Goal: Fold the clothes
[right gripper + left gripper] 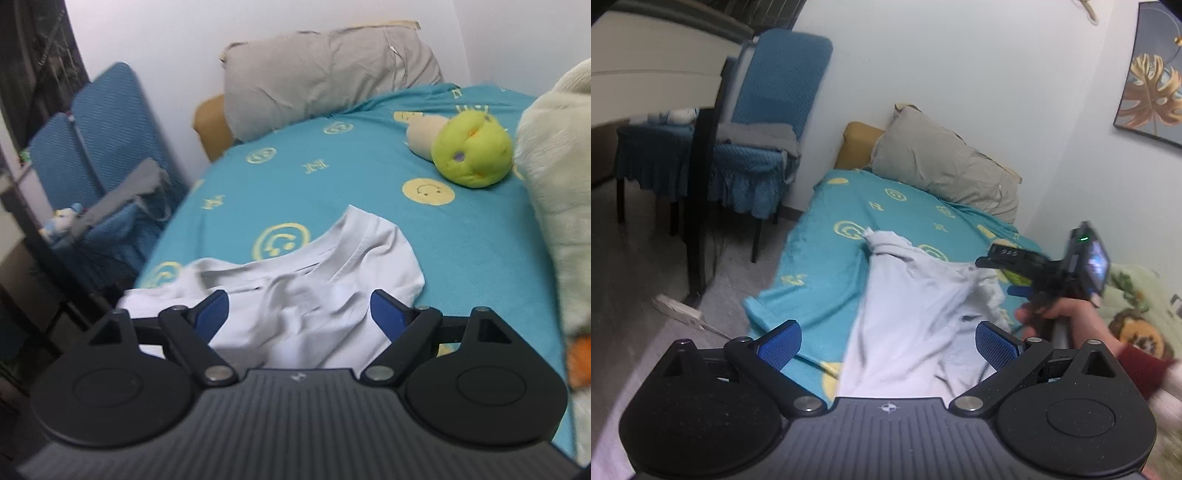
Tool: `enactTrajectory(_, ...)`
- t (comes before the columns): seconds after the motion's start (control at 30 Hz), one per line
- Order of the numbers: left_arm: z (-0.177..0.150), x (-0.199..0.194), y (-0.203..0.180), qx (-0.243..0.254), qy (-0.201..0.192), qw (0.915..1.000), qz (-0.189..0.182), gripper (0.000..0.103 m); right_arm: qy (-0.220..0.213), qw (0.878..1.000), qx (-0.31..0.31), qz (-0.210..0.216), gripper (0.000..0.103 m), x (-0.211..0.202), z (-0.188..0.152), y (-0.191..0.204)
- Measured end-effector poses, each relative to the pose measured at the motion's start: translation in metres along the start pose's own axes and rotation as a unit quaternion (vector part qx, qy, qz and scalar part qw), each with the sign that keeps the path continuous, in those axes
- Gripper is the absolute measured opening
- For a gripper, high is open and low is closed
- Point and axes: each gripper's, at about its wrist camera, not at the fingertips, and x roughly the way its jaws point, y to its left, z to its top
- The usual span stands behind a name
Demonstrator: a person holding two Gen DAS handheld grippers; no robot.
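A white T-shirt (912, 310) lies crumpled on the teal bed sheet (827, 258), its collar end toward the pillow. My left gripper (888, 341) is open, its blue pads either side of the shirt's near part, holding nothing. The right gripper's body (1052, 269) shows in the left wrist view, held by a hand over the shirt's right side. In the right wrist view my right gripper (301, 310) is open above the shirt (314, 280), with the curved neckline just ahead. Nothing is gripped.
A grey pillow (945, 166) leans on the wall at the bed's head. A green plush toy (471, 153) and a pale fleece blanket (554, 177) lie on the right. Blue-covered chairs (757, 140), a dark table leg (698, 199) and a power strip (677, 308) stand left of the bed.
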Motion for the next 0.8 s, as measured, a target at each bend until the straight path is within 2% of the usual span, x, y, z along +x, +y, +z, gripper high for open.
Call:
enactTrajectory(0.13,-0.007,-0.001,-0.020,0.029,-0.001,0.9996,-0.002,0.102,-0.009,0.999,-0.033,0.005,0.085,-0.073,-0.009,0.016)
enactTrajectory(0.27,-0.016,-0.022,-0.041,0.072,-0.013,0.9973,-0.008,0.102,-0.021,0.997,-0.066,0.015,0.085,-0.158,-0.028,0.027)
enactTrajectory(0.43,-0.026,-0.045,-0.068,0.140,-0.011,0.9894,0.035,0.102,0.005,0.997,-0.073,-0.007,0.085,-0.250,-0.062,0.035)
enactTrajectory(0.5,-0.028,-0.059,-0.077,0.160,-0.017,0.9863,0.039,0.102,0.011,0.998,-0.061,-0.012,0.085,-0.259,-0.077,0.029)
enactTrajectory(0.63,-0.020,-0.094,-0.101,0.177,-0.021,0.9803,0.085,0.102,0.021,0.999,-0.038,-0.022,0.085,-0.277,-0.105,0.015)
enactTrajectory(0.7,-0.013,-0.115,-0.113,0.167,-0.015,0.9822,0.085,0.103,0.022,0.999,-0.034,-0.026,0.085,-0.280,-0.112,0.010)
enactTrajectory(0.8,-0.002,-0.147,-0.134,0.163,0.021,0.9837,0.073,0.103,0.016,0.998,-0.043,-0.031,0.085,-0.272,-0.108,0.006)
